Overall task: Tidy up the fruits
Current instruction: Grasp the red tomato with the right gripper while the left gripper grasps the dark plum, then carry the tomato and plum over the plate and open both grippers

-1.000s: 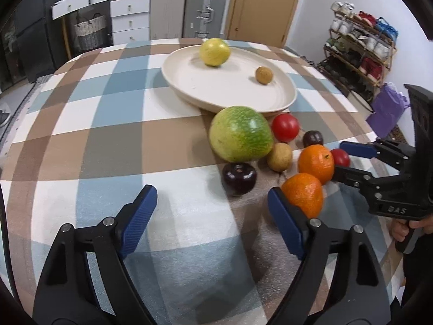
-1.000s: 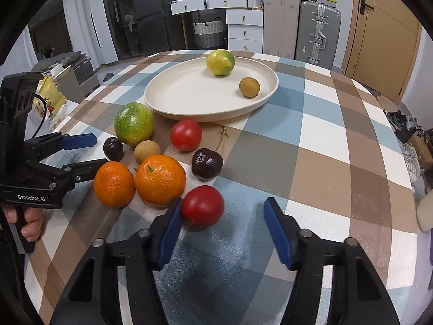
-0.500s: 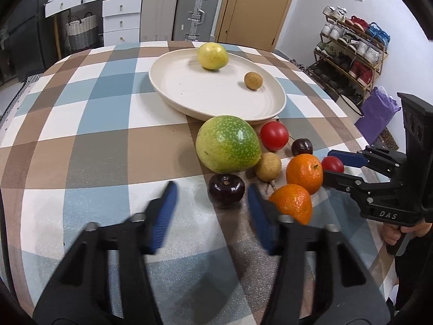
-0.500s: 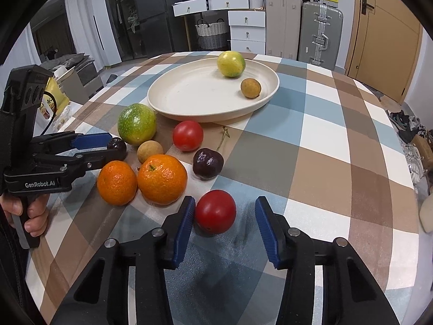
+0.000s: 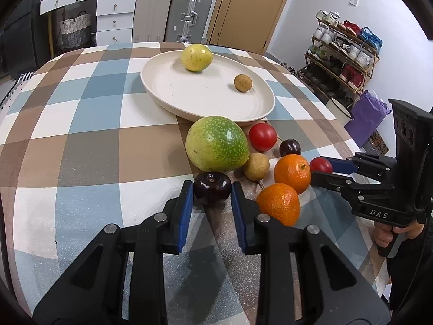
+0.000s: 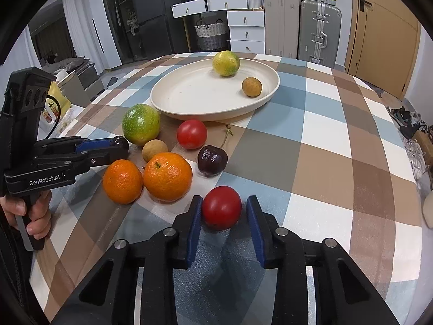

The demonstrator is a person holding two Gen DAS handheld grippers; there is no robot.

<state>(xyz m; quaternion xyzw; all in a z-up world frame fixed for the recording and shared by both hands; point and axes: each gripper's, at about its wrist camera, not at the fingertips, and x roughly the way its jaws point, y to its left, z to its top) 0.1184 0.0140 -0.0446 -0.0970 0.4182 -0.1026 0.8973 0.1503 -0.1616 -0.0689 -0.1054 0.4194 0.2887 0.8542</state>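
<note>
My left gripper (image 5: 212, 192) is shut on a dark plum (image 5: 212, 191) that sits on the checked tablecloth. My right gripper (image 6: 224, 211) has closed around a red tomato (image 6: 222, 207); the left pad touches it and a small gap shows at the right pad. A cream plate (image 5: 189, 100) holds a yellow-green fruit (image 5: 196, 57) and a small brown fruit (image 5: 243, 82). Beside the plate lie a large green fruit (image 5: 216, 143), another tomato (image 5: 262, 136), a second plum (image 5: 289, 148), a small brown fruit (image 5: 255, 163) and two oranges (image 5: 292, 173) (image 5: 279, 207).
The round table's edge (image 6: 416, 216) falls away at the right. Suitcases (image 6: 319, 29), white drawers (image 6: 245, 32) and a shoe rack (image 5: 343, 54) stand beyond the table. Each gripper's body shows in the other's view, the right one (image 5: 379, 189) and the left one (image 6: 40, 162).
Both grippers moved forward and narrowed. The left one closed from wide open onto the dark plum. The right one closed from wide open around the red tomato.
</note>
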